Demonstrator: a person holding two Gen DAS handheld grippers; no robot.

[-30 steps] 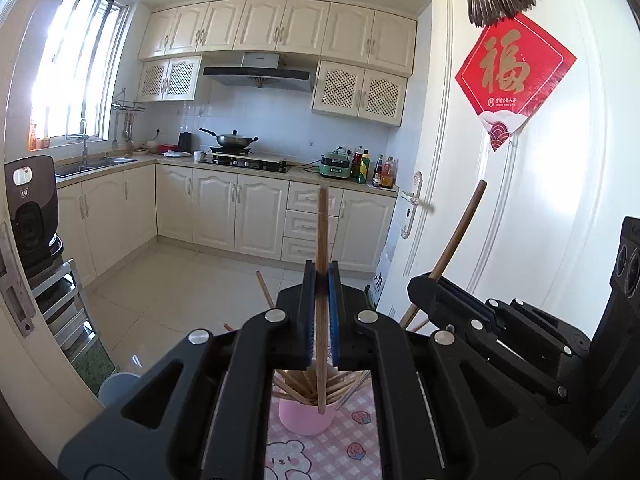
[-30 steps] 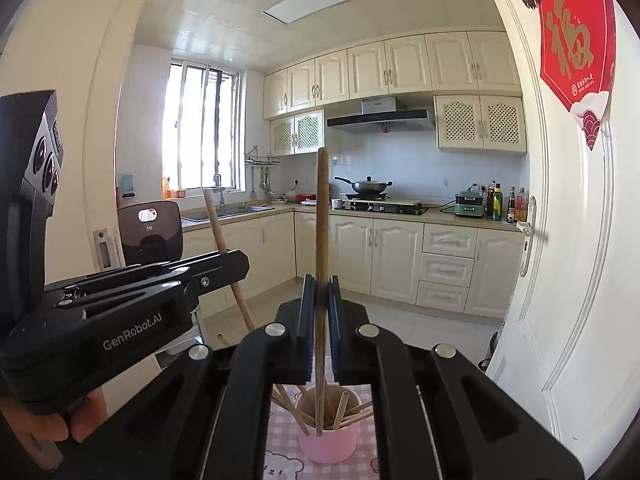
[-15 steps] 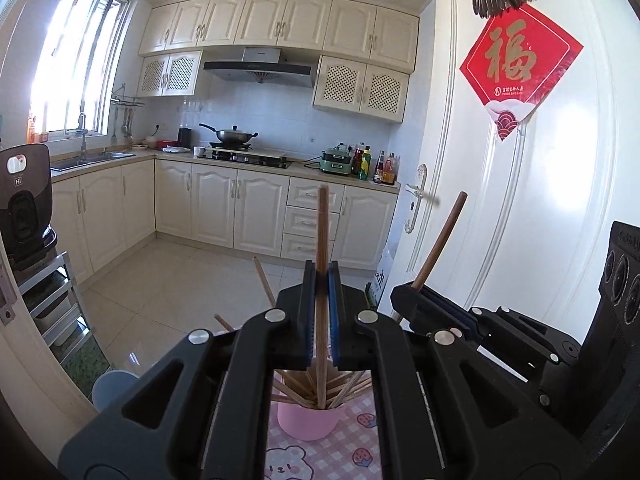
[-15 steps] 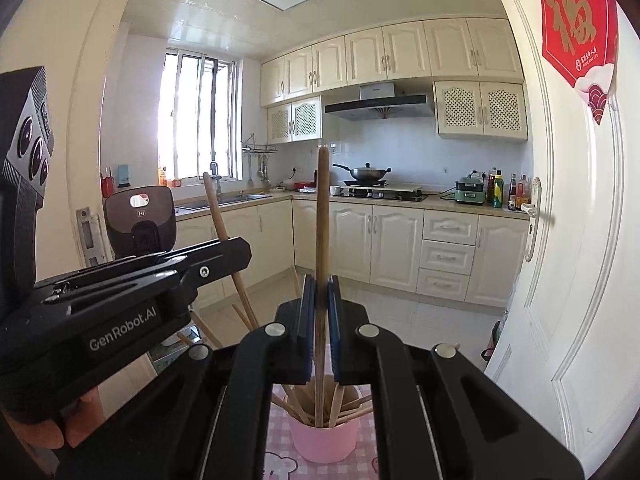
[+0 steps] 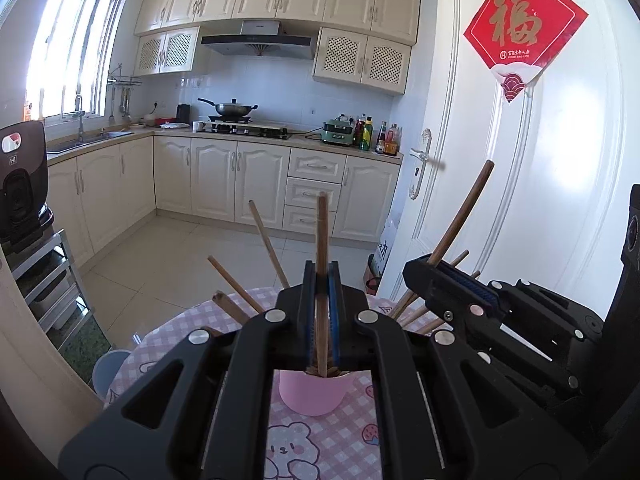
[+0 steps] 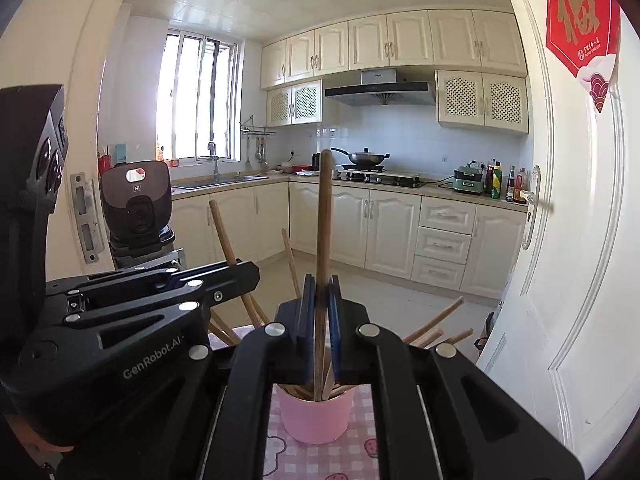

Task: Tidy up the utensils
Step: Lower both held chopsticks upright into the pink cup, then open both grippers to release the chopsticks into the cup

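A pink cup (image 5: 312, 398) (image 6: 316, 418) holding several wooden chopsticks stands on a pink checked tablecloth (image 5: 344, 440). In the left wrist view, my left gripper (image 5: 321, 280) is shut on an upright wooden chopstick (image 5: 322, 236) whose lower end reaches the cup's mouth. In the right wrist view, my right gripper (image 6: 321, 292) is shut on another upright chopstick (image 6: 324, 216), its lower end inside the cup. Each gripper shows in the other's view: the right gripper (image 5: 452, 288) at right, the left gripper (image 6: 228, 276) at left. They hang side by side just above the cup.
A white door (image 5: 520, 208) with a red paper ornament stands close on the right. At left is a metal rack (image 5: 44, 280) with a dark appliance (image 6: 136, 204) on top. A pale blue bin (image 5: 108, 368) sits beside the round table's left edge. Kitchen cabinets lie beyond.
Both grippers have sunk toward the pink cup with their chopsticks still clamped. The chopsticks' lower ends now reach the cup's mouth, and more tablecloth shows.
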